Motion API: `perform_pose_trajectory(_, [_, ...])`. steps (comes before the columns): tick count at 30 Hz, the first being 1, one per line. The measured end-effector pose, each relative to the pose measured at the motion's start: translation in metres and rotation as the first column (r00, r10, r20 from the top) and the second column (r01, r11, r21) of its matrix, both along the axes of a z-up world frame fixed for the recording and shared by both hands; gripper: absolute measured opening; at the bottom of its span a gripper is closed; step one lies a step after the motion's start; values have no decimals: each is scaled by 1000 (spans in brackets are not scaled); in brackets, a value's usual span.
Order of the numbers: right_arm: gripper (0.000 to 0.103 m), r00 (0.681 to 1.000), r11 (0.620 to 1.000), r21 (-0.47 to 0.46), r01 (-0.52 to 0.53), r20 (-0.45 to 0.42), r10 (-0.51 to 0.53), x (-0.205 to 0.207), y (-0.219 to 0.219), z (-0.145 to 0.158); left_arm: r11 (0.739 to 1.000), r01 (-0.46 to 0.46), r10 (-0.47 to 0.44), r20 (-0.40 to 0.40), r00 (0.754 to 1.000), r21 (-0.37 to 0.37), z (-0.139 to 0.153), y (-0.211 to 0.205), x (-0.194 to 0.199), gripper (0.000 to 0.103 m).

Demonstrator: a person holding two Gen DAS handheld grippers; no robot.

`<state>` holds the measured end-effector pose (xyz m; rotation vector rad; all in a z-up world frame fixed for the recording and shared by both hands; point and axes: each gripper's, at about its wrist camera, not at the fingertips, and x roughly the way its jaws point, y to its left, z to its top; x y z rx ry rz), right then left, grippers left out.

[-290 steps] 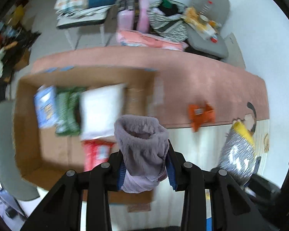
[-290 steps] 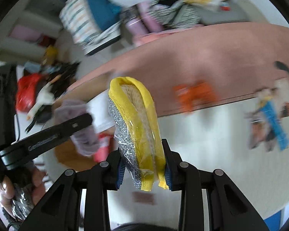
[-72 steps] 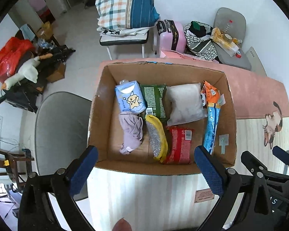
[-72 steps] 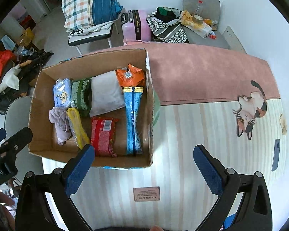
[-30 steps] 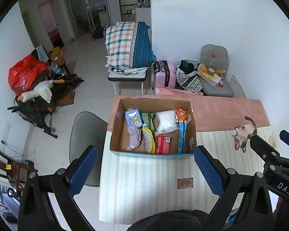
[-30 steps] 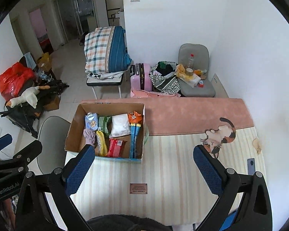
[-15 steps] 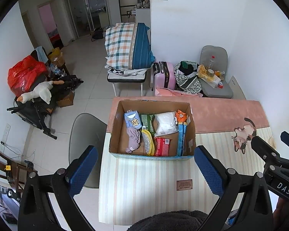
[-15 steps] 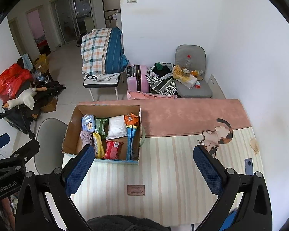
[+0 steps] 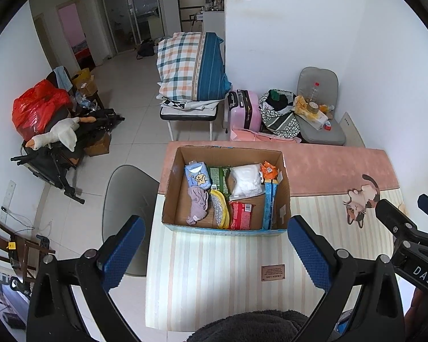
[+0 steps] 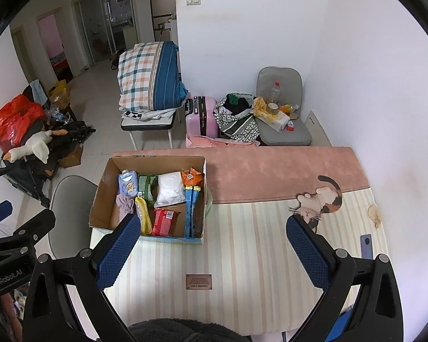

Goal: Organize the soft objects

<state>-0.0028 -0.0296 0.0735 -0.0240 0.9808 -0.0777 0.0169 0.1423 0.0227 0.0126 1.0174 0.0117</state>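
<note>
Cardboard box (image 9: 171, 196) at the desk's (image 9: 214, 270) far-left corner, packed with soft items: lilac cloth (image 9: 197, 205), yellow sponge (image 9: 220, 208), white pouch (image 9: 246, 181). Bare striped desk surface between box and both tongs. Left tongs (image 9: 214, 252) and right tongs (image 10: 211, 252) spread wide, empty, well back from the box. Phone (image 10: 366, 246) near the desk's right edge, seen only from the right wrist.

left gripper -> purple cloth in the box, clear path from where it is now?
Probably yes. The left gripper is open and empty, and the cardboard box is open-topped. The purple cloth lies uncovered near the box's left side, beside the yellow sponge. Only the front wall must be cleared.
</note>
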Motion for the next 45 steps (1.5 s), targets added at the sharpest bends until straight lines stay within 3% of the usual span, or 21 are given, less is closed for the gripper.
perform_pose_trajectory(45, [103,1000,1000,-3,-20,2,20,-2,-6,5,999,-33,33,14,999,-10,0,-4,-6,102])
